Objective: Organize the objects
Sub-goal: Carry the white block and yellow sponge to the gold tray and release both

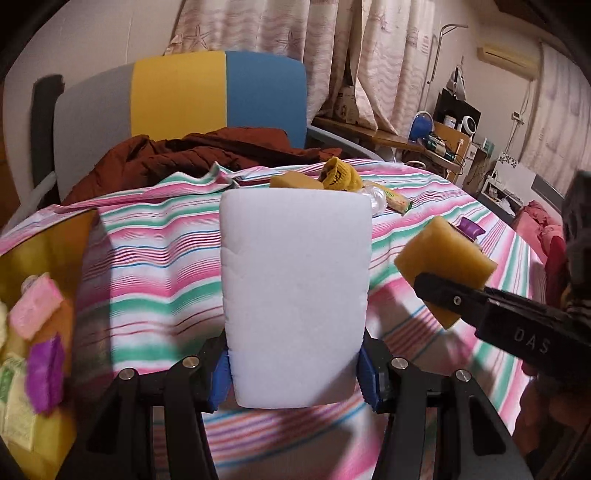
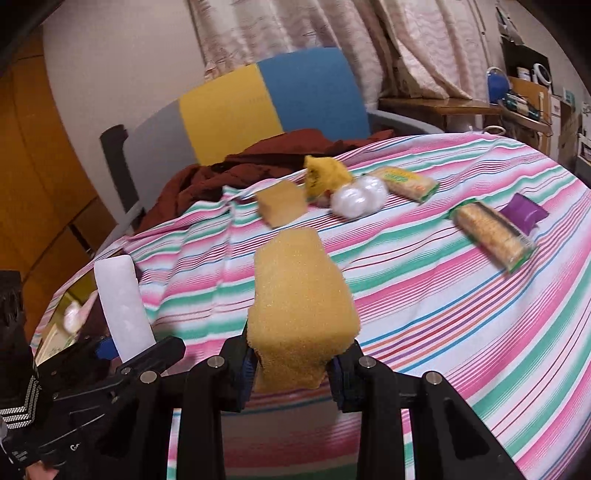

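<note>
Far left in your left wrist view: a yellow-gold open box (image 1: 48, 236) with small wrapped packets inside, a pink one (image 1: 35, 308) and a purple one (image 1: 46, 373) among them; it sits on the table under the pink, green and white striped cloth (image 1: 155, 258).

Next, your left gripper (image 1: 293, 373) is clamped on a white rectangular foam block (image 1: 295, 295), blue pads pressing both lower sides, block upright and held above the cloth.

To its right, your right gripper (image 2: 293, 363) is clamped tight on a yellow-orange sponge block (image 2: 301, 306), which bulges above the pinch and is held off the cloth. In the left view that same sponge sits right of the white block, apart from it.

Loose items on the cloth behind, seen from the right wrist: a second yellow-orange sponge (image 2: 282, 203), a crumpled yellow bag (image 2: 325, 173), a clear plastic bundle (image 2: 356, 197), a green-edged cracker packet (image 2: 408, 184), another cracker packet (image 2: 493, 234) nearer the right edge, a purple packet (image 2: 522, 212) just beside it.

Behind the table: a chair with a grey, yellow and blue back (image 2: 266, 99), a rust-brown garment (image 2: 236, 166) heaped on it, patterned curtains (image 1: 295, 26) beyond. The right wrist view is somewhat blurred.
</note>
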Demonstrator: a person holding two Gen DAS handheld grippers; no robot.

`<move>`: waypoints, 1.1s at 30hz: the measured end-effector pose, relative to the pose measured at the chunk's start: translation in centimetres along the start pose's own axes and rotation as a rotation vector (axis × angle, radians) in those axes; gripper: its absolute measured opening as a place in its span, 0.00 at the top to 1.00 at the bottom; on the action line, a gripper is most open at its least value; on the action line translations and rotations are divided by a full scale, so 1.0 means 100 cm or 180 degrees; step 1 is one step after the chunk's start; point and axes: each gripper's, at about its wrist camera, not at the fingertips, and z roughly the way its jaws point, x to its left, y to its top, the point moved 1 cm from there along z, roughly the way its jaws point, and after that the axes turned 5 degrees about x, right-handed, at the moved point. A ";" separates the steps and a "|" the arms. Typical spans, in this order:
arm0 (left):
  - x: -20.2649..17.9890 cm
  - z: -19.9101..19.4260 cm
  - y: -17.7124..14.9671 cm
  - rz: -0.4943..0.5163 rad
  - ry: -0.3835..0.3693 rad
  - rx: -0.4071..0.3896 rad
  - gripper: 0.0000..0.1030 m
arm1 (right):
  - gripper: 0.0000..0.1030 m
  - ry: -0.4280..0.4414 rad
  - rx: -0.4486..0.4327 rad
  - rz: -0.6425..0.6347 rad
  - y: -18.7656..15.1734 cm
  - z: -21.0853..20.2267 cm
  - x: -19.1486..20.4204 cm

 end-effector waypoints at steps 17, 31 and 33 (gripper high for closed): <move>0.061 -0.093 -0.034 -0.0402 0.0020 -0.0211 0.45 | 0.69 0.0586 0.0199 -0.0449 -0.011 -0.006 0.097; 0.161 -0.137 -0.075 -0.0998 0.0437 -0.0073 0.44 | 0.68 0.1120 0.0343 -0.1084 -0.025 -0.011 0.200; 0.167 -0.139 -0.079 -0.0988 0.0481 -0.0041 0.43 | 0.67 0.1148 0.0425 -0.1102 -0.028 -0.004 0.209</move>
